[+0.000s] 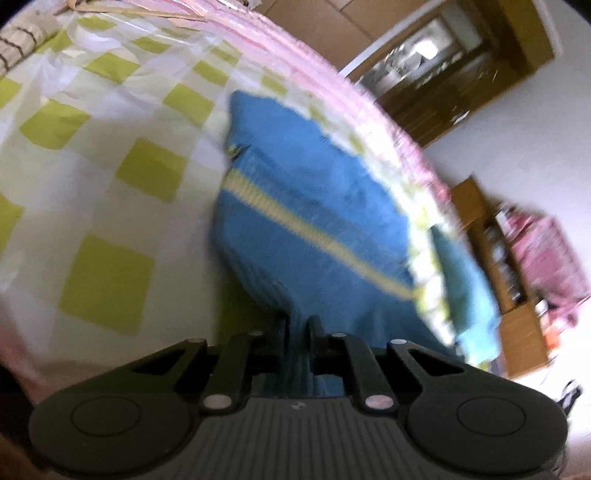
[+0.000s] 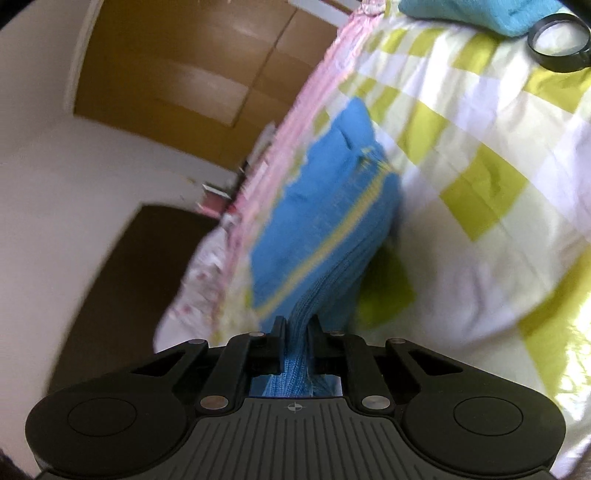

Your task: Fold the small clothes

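Green-checked bedding [image 1: 99,155] covers the bed under both grippers. Each pair of fingers pinches the blue knit garment [image 1: 314,221], which stretches ahead of the left gripper [image 1: 297,325] and the right gripper [image 2: 297,325]. Only the right view shows a black ring [image 2: 559,44] far ahead; only the left shows wooden shelves [image 1: 495,236].

The knitted garment [image 1: 314,221] ahead of the black left gripper [image 1: 297,325] is blue with one pale yellow stripe. Under it the bedsheet [image 1: 103,155] has green and white checks and a pink edge. Beyond the black right gripper [image 2: 297,325] lies a turquoise cloth [image 2: 480,11].
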A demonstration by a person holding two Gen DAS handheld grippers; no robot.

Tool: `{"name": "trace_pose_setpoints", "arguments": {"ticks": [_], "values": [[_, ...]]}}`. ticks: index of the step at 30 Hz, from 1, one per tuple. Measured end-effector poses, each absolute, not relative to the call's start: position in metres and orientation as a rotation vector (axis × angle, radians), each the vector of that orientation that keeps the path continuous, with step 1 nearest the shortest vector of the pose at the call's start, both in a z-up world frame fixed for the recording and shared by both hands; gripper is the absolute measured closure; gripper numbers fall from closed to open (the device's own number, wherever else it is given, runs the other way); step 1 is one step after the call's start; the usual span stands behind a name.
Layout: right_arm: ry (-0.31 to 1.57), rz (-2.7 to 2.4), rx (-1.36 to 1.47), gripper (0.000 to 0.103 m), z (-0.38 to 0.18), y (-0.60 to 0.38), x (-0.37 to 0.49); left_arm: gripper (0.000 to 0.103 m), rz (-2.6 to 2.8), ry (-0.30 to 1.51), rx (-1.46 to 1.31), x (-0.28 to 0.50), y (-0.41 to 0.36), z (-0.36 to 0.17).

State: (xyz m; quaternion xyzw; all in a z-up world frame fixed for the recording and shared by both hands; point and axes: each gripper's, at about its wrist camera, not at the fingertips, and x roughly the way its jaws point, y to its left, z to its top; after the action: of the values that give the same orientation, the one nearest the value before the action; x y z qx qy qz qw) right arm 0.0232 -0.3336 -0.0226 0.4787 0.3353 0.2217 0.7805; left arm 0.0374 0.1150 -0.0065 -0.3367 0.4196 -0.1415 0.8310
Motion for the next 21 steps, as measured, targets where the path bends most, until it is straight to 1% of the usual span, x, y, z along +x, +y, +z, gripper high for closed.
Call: {"name": "trace_pose_setpoints", "arguments": {"ticks": [3,9,14,18,21], "values": [[0.674,0.486,1.101,0.094,-0.014,-0.334,0.034,0.088,-0.339,0.836,-0.782,0.048,0.117,-0.001],[0.579,0.489,1.184,0.095,0.002,-0.333,0.073,0.088,-0.397,0.725,-0.863,0.081,0.124,0.013],[0.552,0.482,1.185,0.095,0.01,-0.325,0.118,0.088,-0.39,0.677,-0.888,0.114,0.136,0.018],[0.577,0.493,1.157,0.095,0.011,-0.315,0.14,0.088,-0.374,0.717,-0.819,0.115,0.14,0.02],[0.602,0.508,1.133,0.095,0.008,-0.31,0.137,0.088,-0.334,0.799,-0.708,0.096,0.134,0.017]]}}
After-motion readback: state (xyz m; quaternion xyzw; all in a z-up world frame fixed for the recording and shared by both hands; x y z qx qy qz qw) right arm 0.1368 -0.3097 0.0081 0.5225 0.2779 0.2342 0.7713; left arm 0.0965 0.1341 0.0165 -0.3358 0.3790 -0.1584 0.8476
